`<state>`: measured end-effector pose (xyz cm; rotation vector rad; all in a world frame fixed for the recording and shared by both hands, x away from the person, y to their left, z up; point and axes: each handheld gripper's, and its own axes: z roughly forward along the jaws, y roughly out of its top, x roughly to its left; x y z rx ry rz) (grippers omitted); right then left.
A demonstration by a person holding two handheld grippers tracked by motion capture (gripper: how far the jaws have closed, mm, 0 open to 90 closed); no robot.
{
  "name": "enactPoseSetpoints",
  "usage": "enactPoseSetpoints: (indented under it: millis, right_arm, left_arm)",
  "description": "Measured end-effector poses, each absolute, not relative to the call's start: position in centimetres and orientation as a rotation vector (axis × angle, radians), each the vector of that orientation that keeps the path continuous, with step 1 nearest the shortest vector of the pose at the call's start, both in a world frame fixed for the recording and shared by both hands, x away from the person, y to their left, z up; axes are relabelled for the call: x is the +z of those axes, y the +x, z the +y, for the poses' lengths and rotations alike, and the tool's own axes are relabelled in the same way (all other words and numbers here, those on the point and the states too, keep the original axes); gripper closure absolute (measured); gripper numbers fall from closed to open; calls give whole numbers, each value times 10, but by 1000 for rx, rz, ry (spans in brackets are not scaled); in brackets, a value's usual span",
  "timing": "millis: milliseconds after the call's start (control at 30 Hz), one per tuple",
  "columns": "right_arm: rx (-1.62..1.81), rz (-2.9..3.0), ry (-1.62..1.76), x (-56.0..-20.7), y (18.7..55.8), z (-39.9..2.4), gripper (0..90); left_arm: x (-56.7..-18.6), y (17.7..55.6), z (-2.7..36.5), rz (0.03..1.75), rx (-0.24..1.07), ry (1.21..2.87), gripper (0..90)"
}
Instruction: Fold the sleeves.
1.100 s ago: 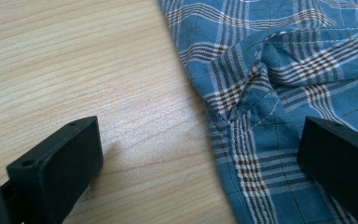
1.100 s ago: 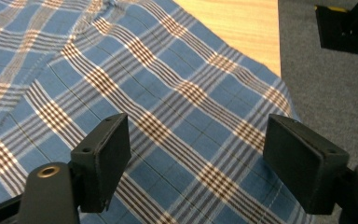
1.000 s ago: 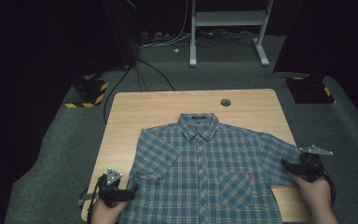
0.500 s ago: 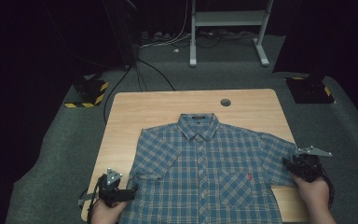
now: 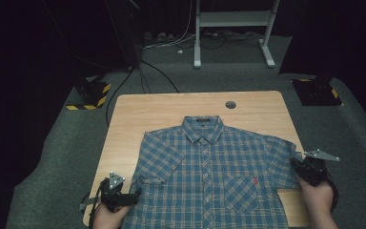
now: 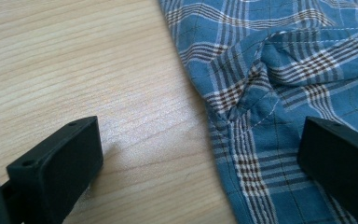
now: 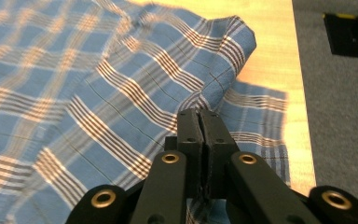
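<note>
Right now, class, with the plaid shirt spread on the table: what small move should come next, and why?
Probably close the left gripper on the shirt. Its jaws stand open astride the shirt's edge by the sleeve seam, while the right gripper has just closed on the other sleeve, lifting it slightly. Both sides need holding before folding.

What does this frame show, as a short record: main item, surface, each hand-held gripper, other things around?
main item: blue plaid shirt, spread flat, collar away from the person
surface: wooden table
left hand-held gripper: jaws open, straddling the shirt's edge near a sleeve seam
right hand-held gripper: jaws have just been closing, now pinched on the sleeve
surroundings: grey carpet, cables
</note>
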<state>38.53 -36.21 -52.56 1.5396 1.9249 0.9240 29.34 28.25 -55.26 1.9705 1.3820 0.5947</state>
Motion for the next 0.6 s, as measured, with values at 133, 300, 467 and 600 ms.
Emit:
enactPoseSetpoints:
  millis: [133,300,467,600]
  right_arm:
    - [966,1914,1507,-516,380,-356,867]
    - [1017,1913,1453,-502,374,-342,866]
    - [1026,1937,1410,-495,375,-325,866]
    - [1036,1960,1380,-493,376,-310,866]
  left_arm:
    - [-553,293,282,1382,595,1970,2]
    - [-553,293,282,1382,595,1971,2]
    - [-553,293,282,1381,594,1971,2]
    - [-553,293,283,1380,594,1971,3]
